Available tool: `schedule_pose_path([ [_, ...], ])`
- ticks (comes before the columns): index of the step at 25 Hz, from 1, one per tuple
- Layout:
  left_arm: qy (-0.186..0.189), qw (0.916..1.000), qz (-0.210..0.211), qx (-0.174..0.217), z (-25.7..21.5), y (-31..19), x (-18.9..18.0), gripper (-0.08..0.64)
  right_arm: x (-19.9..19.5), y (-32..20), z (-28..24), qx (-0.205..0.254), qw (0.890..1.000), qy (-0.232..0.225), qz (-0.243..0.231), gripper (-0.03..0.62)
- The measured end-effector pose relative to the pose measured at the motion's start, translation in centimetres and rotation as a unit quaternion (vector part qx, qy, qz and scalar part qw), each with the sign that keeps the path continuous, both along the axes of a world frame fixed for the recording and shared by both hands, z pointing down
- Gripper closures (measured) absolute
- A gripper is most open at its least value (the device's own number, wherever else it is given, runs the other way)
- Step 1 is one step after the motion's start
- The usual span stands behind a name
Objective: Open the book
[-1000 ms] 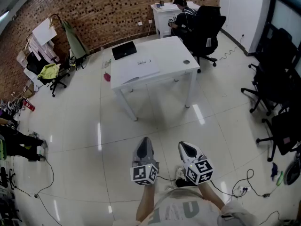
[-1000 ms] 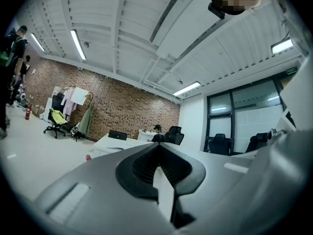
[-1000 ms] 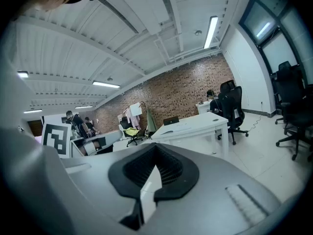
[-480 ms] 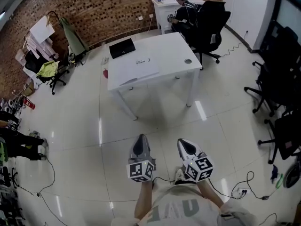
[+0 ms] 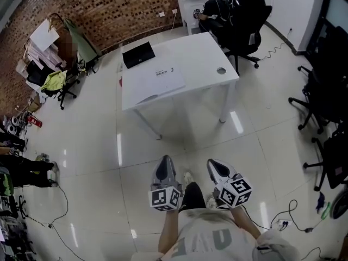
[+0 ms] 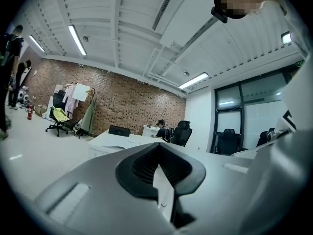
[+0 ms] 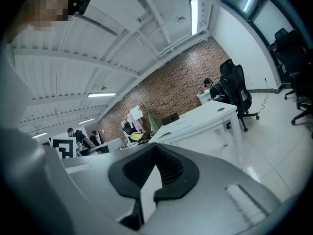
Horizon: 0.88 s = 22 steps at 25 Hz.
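Observation:
A white book (image 5: 158,79) lies shut and flat on the white table (image 5: 206,56) far ahead of me, with a flat black thing (image 5: 138,54) behind it at the table's back left. Both grippers are held low near my body, well short of the table and above the floor. My left gripper (image 5: 166,161) is shut with nothing in it, and my right gripper (image 5: 212,164) is shut and empty too. In the left gripper view the closed jaws (image 6: 158,164) point level at the table (image 6: 115,140). In the right gripper view the shut jaws (image 7: 155,161) aim at the table (image 7: 205,117).
A person sits in a black office chair (image 5: 246,16) at a desk behind the table's right end. More black chairs (image 5: 329,64) line the right side. A chair with clothes (image 5: 54,83) and a rack stand at the left. Cables (image 5: 291,213) lie on the floor at my right.
I have walked toward the table, which now lies nearer and larger in the head view. Both grippers stayed shut and side by side in front of me.

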<state>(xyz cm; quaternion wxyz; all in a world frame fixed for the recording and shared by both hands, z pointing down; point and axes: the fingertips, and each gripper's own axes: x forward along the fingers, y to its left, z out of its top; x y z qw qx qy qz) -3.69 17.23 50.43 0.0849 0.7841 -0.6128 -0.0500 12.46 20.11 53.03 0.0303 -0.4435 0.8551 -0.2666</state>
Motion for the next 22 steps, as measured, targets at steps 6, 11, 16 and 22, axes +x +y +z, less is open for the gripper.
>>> schedule_pose_path([
  [6, 0.024, 0.9997, -0.008, 0.000, 1.8, -10.5, -2.3, 0.541, -2.0, -10.6, 1.7, -0.005, 1.000, 0.025, -0.011, 0.589],
  [11, 0.027, 0.9992, 0.002, 0.028, -0.2, -23.0, -6.1, 0.541, -5.5, -23.3, 0.4, 0.001, 0.999, 0.044, 0.001, 0.589],
  [16, 0.007, 0.9968, 0.051, 0.062, -3.0, -33.9, -8.7, 0.541, -10.3, -35.1, -2.2, 0.026, 0.999, 0.042, 0.006, 0.589],
  [22, -0.017, 0.9955, 0.068, 0.063, -4.0, -41.9, -9.7, 0.541, -12.4, -43.0, -2.7, 0.030, 0.998, 0.051, 0.003, 0.588],
])
